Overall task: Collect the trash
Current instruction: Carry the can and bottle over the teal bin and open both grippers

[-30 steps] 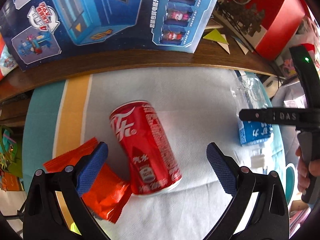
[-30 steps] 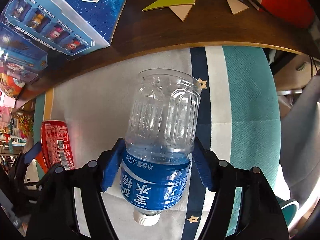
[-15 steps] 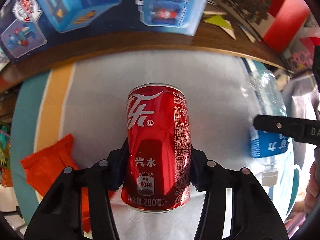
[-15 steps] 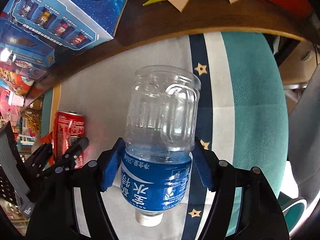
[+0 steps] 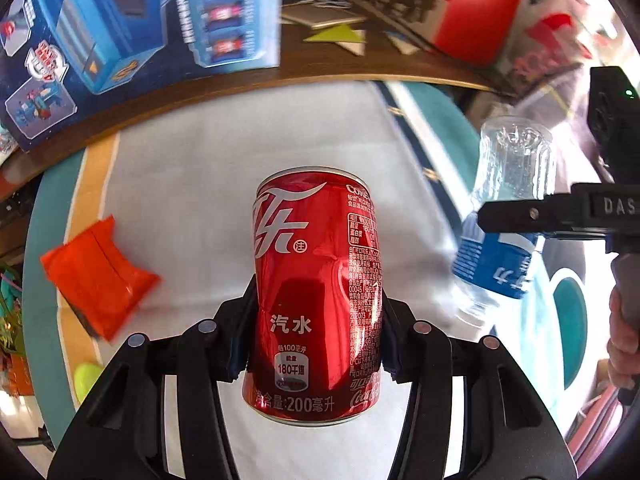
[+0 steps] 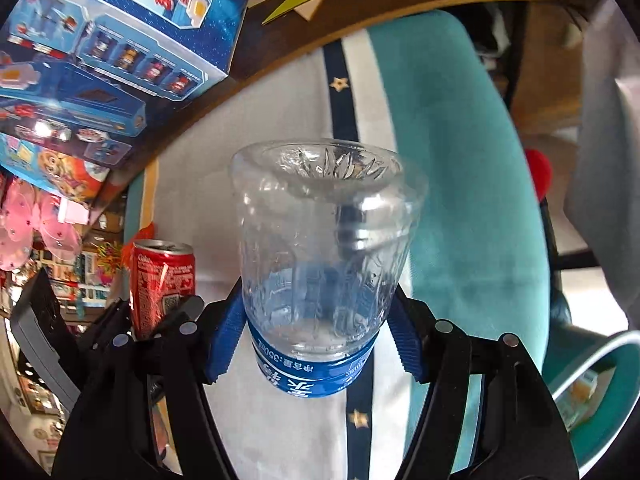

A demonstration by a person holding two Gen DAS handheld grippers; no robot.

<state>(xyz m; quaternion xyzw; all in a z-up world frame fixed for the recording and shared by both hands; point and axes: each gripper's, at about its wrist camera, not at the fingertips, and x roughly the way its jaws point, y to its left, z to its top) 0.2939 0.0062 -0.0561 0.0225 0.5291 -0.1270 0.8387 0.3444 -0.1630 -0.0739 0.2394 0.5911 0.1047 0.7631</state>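
one red can [image 5: 316, 292], one plastic bottle [image 6: 324, 264], one orange wrapper [image 5: 96, 276]

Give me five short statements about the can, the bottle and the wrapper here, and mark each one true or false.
1. The left tool grips a red can. True.
2. The right tool is empty. False: it grips a clear plastic bottle.
3. The bottle's label is green. False: it is blue.
4. An orange wrapper lies on the cloth. True.
5. The can stands on the cloth. False: it is held in the tool.
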